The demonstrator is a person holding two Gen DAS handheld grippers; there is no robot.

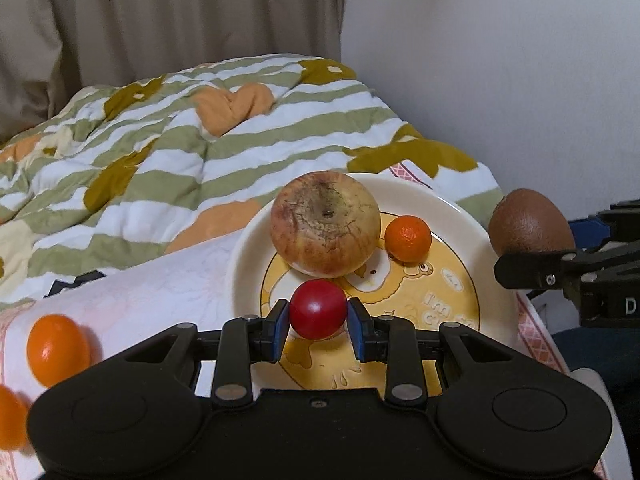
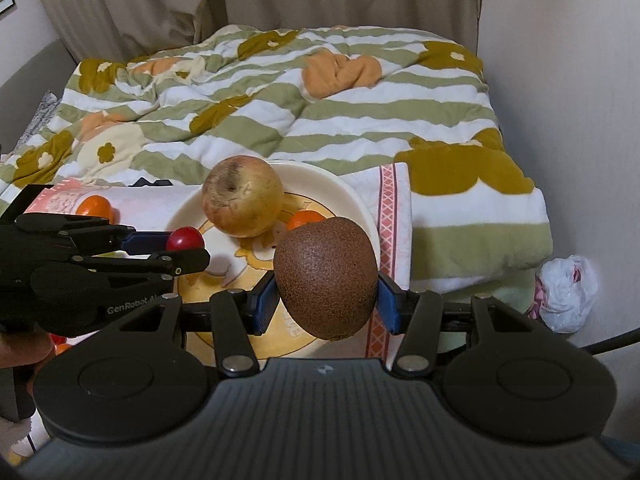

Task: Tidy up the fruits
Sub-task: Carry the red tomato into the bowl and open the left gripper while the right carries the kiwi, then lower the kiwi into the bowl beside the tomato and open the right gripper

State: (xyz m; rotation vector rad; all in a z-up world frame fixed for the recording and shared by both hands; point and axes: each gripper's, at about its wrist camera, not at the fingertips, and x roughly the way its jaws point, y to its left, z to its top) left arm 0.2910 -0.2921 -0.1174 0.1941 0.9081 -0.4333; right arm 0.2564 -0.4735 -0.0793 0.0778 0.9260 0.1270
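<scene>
A cream plate with a yellow cartoon print lies on a pink-and-white cloth; it also shows in the right wrist view. On it sit a blemished apple and a small mandarin. My left gripper is shut on a small red fruit just above the plate's near side. My right gripper is shut on a brown kiwi, held over the plate's right edge.
Two more mandarins lie on the cloth to the left; one shows in the right wrist view. A striped floral quilt covers the bed behind. A white wall stands at right, a plastic bag below it.
</scene>
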